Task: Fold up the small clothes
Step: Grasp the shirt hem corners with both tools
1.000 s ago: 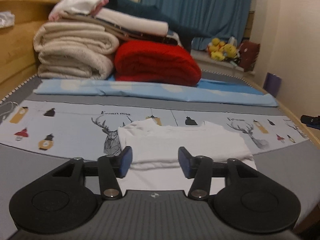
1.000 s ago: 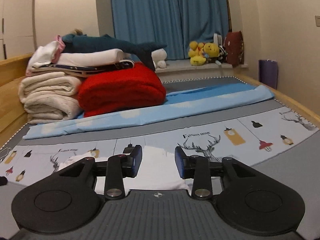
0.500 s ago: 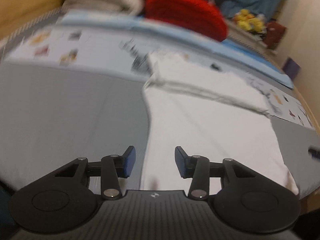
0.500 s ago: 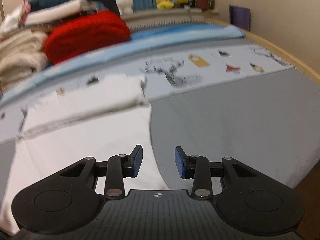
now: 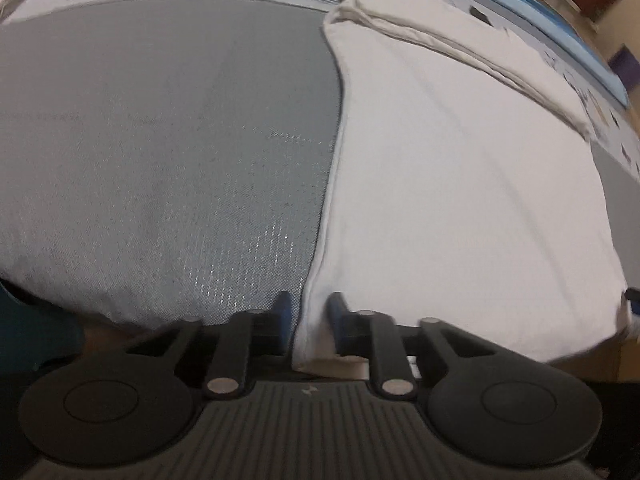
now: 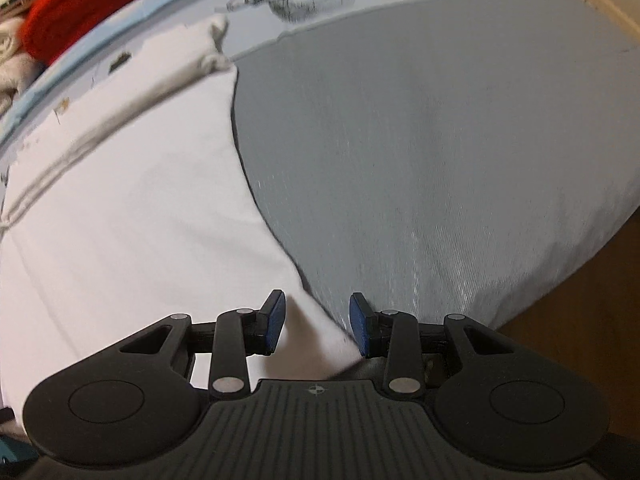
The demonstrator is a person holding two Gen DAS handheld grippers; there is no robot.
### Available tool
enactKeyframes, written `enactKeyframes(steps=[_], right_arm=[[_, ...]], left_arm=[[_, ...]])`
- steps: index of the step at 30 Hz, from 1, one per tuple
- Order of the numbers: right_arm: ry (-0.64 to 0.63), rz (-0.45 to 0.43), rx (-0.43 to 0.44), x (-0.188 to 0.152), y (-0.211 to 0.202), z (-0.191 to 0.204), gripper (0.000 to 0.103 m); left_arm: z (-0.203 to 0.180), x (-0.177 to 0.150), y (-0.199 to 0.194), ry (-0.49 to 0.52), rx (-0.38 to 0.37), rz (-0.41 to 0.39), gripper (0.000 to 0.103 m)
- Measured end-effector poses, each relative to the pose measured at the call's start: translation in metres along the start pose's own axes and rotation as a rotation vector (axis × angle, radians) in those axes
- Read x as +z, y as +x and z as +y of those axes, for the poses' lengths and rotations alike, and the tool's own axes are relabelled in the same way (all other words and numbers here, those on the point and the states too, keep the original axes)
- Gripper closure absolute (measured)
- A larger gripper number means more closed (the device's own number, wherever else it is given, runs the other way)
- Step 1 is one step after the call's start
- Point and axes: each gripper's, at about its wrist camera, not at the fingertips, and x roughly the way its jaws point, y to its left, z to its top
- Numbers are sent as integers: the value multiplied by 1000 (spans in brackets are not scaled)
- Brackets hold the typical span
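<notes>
A white shirt [image 5: 460, 184] lies flat on the grey bedcover [image 5: 168, 152], with its far part folded over into a thick band. The near edge of the shirt reaches the front edge of the bed.

The left gripper [image 5: 308, 324] points steeply down at the near left corner of the shirt. Its blue pads are clenched on this corner, and the cloth is pinched into a narrow ridge between them.

The right gripper [image 6: 316, 326] points down at the near right corner of the shirt [image 6: 132, 208]. Its jaws stand apart, released, and the corner lies between the pads without being pressed. To the right of it is bare grey bedcover [image 6: 440, 140]. A red blanket [image 6: 92, 4] lies far behind.
</notes>
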Motion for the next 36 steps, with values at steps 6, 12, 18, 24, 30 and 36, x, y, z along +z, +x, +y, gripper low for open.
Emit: enactKeyframes(steps=[6,12,18,24,30,36], right_arm=[[-47,43,-5,-8,7,5,92],[-73,51,-16,-5,7,9,92],[-138,47,-47,-7,8,14,91],[-140,15,-24,-5,1,15,97],[-153,39,-55,-7,6,16,94],[-163,36,-60,-9,6,18,95]], left_arm=[[10,-5,-17,-16,-12,-43,98],[10,-8,-10,9,-3,8,92],[5,-4,-5,27,14,11,92],[-2,-4,-10,74,35,-36,96],[-4,-5,-4,77,34,2,94],[-7,-6,-2,103,45,-1,93]])
